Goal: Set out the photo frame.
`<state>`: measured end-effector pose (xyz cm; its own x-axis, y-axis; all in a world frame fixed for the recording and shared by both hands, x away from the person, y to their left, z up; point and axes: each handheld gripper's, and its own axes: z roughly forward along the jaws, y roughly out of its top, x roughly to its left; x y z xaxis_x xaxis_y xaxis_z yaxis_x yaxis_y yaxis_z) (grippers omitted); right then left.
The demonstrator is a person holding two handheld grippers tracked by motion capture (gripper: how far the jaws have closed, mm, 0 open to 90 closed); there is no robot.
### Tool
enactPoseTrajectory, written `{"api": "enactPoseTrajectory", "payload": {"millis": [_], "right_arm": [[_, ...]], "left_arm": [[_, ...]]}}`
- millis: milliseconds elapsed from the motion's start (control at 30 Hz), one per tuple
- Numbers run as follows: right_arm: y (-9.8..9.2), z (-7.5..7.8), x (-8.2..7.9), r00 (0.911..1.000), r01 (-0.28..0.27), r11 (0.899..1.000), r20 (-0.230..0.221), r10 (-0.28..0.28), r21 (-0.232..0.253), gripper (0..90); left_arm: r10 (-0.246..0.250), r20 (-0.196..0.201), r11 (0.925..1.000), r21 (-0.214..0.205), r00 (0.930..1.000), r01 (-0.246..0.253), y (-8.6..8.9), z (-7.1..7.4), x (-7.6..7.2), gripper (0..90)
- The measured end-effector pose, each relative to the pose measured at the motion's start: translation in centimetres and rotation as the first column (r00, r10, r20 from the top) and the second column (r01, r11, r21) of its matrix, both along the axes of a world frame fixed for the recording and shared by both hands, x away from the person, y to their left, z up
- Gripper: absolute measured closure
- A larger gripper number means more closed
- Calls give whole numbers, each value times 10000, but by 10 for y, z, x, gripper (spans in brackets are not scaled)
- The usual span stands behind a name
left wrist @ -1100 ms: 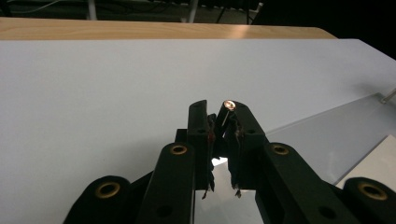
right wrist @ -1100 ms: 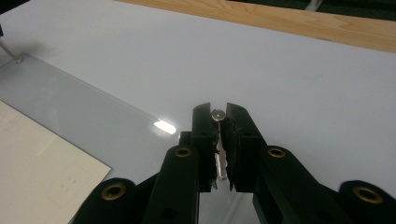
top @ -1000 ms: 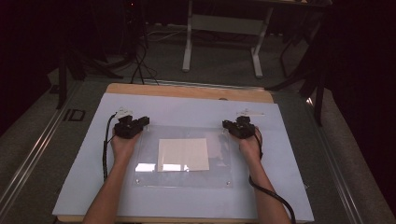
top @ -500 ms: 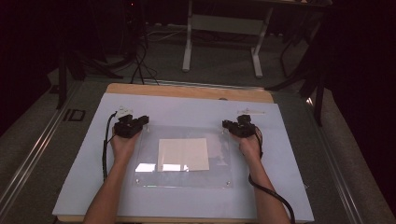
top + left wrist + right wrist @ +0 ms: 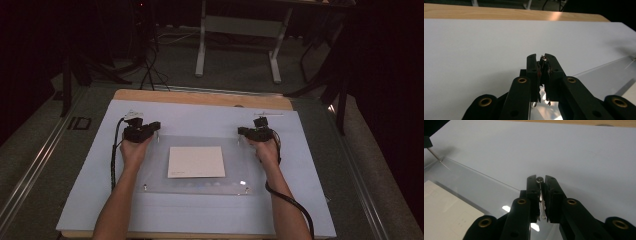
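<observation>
Clear acrylic forms the plate (image 5: 197,165) that lies flat on a large white sheet (image 5: 200,215) covering the wooden table (image 5: 200,97); a square of white paper (image 5: 196,162) is seen under or on the plate's middle. Each gripper is held at one of the plate's two far corners.

In the high view both bare forearms are stretched forward from the bottom edge, roughly parallel, with the wrists straight. The left hand (image 5: 134,152) is wrapped around the left gripper (image 5: 155,126), which is pointed forward and inward over the far left corner. The right hand (image 5: 266,150) is closed around the right gripper (image 5: 243,131), which is aimed inward at the far right corner; a black cable (image 5: 287,200) is trailed back along that forearm.

In the left gripper view the jaws are seen pressed together on a small screw (image 5: 544,59), whose metal head sits at the jaw tips, with the plate's edge just beside them; these jaws have just been closing. In the right gripper view the jaws are likewise clamped on a slim metal screw (image 5: 539,180), its round head held between the tips and its shank visible running down the narrow gap, above the plate's corner.
</observation>
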<state>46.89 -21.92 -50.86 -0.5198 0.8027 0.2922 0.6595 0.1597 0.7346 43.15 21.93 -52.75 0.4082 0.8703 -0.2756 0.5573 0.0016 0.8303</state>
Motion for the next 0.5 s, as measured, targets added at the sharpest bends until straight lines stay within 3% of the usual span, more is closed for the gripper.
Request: {"api": "enactPoseTrajectory", "payload": {"millis": [167, 333, 467, 500], "right_arm": [[1, 1, 3, 9999, 3, 9999, -127, -5, -122, 842], [2, 2, 12, 9991, 145, 9999, -392, -147, -71, 850], [4, 2, 17, 9979, 282, 9996, -587, -286, -74, 853], [4, 2, 17, 9979, 282, 9996, -587, -286, -74, 853]], "left_arm": [[75, -238, 9998, -157, 9997, -79, -1, -1, 6, 841], [291, -637, 9977, -588, 9975, -329, -1, -2, 15, 844], [307, -1234, 9953, -870, 9919, -416, 1, 0, 23, 840], [307, -1234, 9953, -870, 9919, -416, 1, 0, 23, 841]]}}
